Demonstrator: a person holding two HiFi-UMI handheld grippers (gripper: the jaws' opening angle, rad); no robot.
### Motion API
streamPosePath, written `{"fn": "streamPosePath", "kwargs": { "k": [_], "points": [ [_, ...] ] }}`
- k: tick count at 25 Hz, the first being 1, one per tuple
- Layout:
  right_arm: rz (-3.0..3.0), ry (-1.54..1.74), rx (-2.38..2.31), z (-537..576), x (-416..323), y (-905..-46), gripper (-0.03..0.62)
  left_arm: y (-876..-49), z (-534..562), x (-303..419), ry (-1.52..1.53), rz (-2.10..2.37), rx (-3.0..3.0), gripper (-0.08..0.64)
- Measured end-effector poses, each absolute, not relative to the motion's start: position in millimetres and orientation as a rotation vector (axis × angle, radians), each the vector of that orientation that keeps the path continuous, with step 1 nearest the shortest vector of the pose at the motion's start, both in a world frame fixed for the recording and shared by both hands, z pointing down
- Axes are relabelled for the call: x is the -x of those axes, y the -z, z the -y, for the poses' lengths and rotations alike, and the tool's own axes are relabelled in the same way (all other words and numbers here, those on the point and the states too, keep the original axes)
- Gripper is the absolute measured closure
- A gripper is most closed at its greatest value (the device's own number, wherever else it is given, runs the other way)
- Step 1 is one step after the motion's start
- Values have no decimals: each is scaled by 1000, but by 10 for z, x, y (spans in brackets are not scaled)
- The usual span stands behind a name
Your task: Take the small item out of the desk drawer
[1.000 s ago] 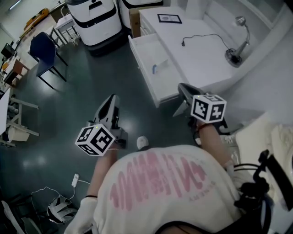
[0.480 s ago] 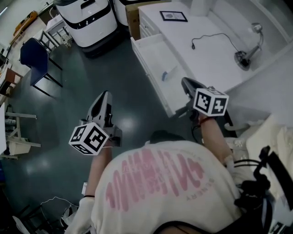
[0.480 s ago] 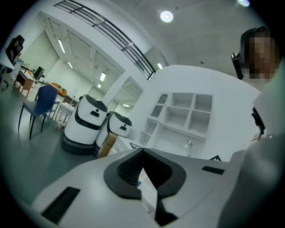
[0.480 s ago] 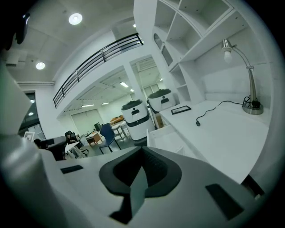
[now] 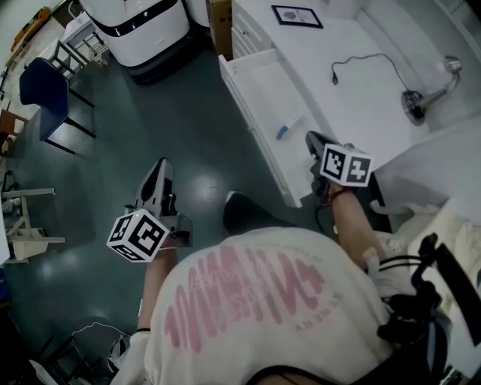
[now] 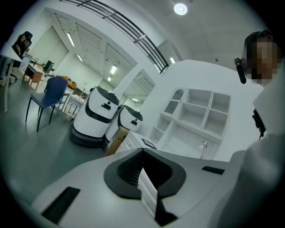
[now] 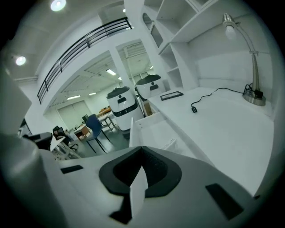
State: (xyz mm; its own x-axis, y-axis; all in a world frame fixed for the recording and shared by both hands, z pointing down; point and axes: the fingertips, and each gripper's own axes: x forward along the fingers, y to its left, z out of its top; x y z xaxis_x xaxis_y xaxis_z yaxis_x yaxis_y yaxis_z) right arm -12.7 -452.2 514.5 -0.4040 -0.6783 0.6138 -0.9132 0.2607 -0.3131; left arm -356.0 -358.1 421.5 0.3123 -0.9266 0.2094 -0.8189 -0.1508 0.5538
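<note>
The white desk (image 5: 353, 90) stands at the upper right with its drawer (image 5: 259, 86) pulled open. A small white item with a blue end (image 5: 288, 127) lies in the drawer's near part; it also shows in the right gripper view as the small item (image 7: 170, 143). My right gripper (image 5: 313, 138) hovers just right of that item, over the desk's front edge, jaws shut and empty. My left gripper (image 5: 159, 167) hangs over the dark floor, well left of the drawer, and its jaws look shut with nothing in them.
Two white mobile robots (image 5: 139, 30) and a cardboard box (image 5: 219, 16) stand beyond the drawer. A blue chair (image 5: 41, 89) is at the far left. On the desk lie a black cable (image 5: 364, 62), a lamp (image 5: 430, 92) and a framed picture (image 5: 297, 15).
Both grippers have moved forward toward the desk. The right one has come down from beyond the drawer's near corner to beside the small item; the left one advanced over the floor.
</note>
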Motion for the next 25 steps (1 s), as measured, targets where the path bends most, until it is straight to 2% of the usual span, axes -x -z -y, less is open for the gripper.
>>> {"fn": "streamPosePath", "kwargs": {
  "k": [3,11,12,14,17,21,25],
  "points": [
    [2090,-877,-1474,4821,99,-5366,575,-4223,3851,3806,213,1566,-1980,531],
    [1892,-1142,-1557,5470,-33,-5942,571,-4292,4441,4305,213,1642,-1884,531],
    [1871,-1178,-1563,5514,-34,-6010,556,-4322,4489,4341,210,1642,-1875,531],
    [1831,-1271,-1571,5576,-31,-6150,396,-4377,4577,4394,205,1639,-1863,531],
    [1740,-1378,-1626,5610,-99,-6336,383,-4428,4701,4441,190,1638,-1860,531],
    [1629,-1506,-1656,5628,-118,-6560,295,-4520,4813,4461,176,1629,-1847,531],
    [1531,-1566,-1665,5620,-94,-6760,293,-4588,4923,4435,169,1606,-1849,531]
  ]
}}
